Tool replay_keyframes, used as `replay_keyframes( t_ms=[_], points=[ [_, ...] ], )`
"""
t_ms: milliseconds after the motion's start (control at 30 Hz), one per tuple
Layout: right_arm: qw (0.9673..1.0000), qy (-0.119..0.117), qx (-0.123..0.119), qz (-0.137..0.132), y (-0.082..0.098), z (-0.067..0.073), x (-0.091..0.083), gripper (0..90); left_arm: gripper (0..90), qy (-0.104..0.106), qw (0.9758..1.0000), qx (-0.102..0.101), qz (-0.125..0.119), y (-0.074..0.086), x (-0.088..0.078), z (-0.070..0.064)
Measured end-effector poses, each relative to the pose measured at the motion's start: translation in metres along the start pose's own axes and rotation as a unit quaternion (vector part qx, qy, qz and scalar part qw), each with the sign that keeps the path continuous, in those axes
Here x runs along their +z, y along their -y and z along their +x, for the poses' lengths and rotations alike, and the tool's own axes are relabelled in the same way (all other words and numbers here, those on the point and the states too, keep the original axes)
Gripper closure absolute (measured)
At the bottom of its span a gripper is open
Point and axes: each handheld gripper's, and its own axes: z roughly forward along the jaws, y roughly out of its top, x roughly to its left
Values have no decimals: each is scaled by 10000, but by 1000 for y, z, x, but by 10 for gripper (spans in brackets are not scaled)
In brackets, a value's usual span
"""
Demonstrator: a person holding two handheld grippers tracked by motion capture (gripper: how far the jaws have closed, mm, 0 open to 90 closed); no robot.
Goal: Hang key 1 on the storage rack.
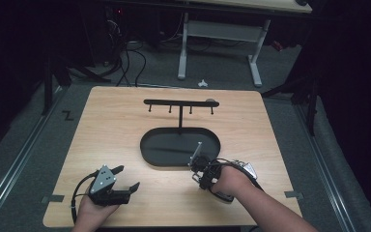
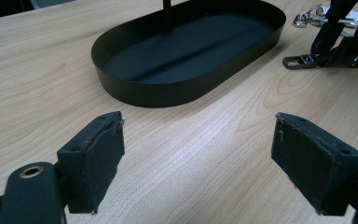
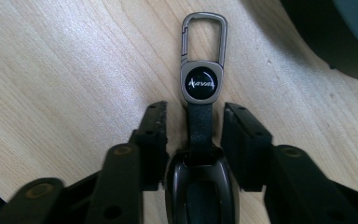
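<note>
Right gripper view: the right tongs (image 3: 193, 140) straddle a key fob's black strap (image 3: 200, 126), pads close on either side but not visibly pressing; no earlier state is implied. The key fob (image 3: 200, 84), with its carabiner clip, lies flat on the wooden surface (image 3: 65, 70) just beside the black oval tray (image 1: 178, 147). High view: the left tongs (image 1: 125, 178) stand wide apart, holding nothing, well apart from the tray.
</note>
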Motion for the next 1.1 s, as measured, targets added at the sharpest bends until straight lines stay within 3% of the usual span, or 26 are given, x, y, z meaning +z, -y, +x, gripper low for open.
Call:
replay_keyframes(
  t_ms=[400, 500, 600, 833, 1100],
  points=[
    [9996, 1, -79, 260, -7, -4, 4, 753, 203, -50, 10000, 63, -13, -1, -4, 3],
    [9996, -5, -38, 269, -7, -3, 4, 785, 213, 7, 9999, -84, -67, -1, -5, 4],
    [9996, 56, -95, 268, -6, -1, 3, 792, 214, 19, 9999, -101, -28, 0, -6, 2],
    [9998, -41, -170, 118, -3, -3, 3, 796, 216, 134, 9998, -29, 167, 2, -1, -2],
    [9997, -76, -202, 136, -3, -4, 3, 796, 224, 192, 9997, -39, 130, -1, 0, -1]
  ],
)
